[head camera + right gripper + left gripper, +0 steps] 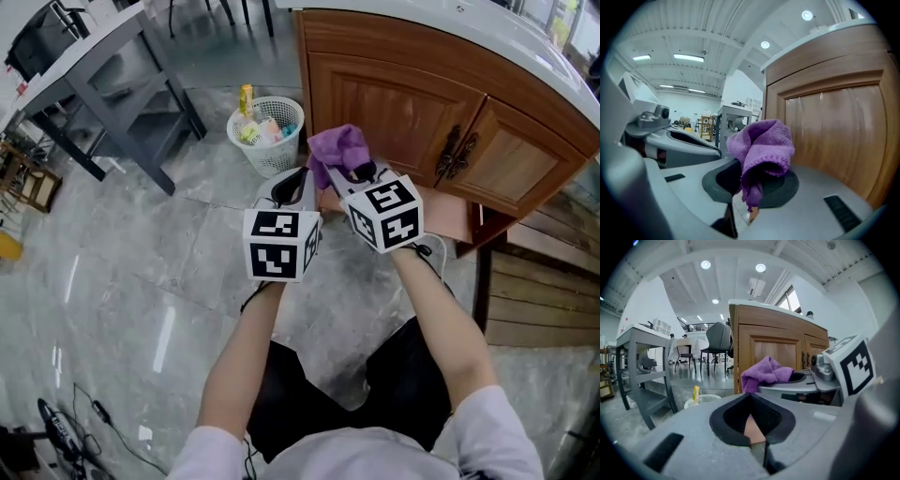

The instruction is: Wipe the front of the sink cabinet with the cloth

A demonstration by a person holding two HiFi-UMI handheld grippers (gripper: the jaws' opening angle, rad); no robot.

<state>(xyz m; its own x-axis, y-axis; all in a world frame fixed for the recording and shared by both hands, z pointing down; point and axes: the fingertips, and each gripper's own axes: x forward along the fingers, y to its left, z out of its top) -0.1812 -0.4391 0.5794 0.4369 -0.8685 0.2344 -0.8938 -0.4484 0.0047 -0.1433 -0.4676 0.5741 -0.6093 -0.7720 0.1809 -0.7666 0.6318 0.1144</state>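
Observation:
A purple cloth (338, 148) is bunched in my right gripper (349, 172), which is shut on it. In the right gripper view the cloth (762, 150) rises from the closed jaws just in front of the wooden cabinet door (834, 136). The sink cabinet (412, 112) has brown wooden doors under a white top. My left gripper (292, 187) is beside the right one, shut with nothing in it. In the left gripper view the cloth (766, 373) and the right gripper's body (811, 385) show to the right of the cabinet's corner (736, 352).
A white mesh bin (267, 134) with rubbish stands on the grey marble floor left of the cabinet. A grey table (103, 84) is at the far left. Dark metal handles (455, 155) sit where the two doors meet. Cables (84, 422) lie at the lower left.

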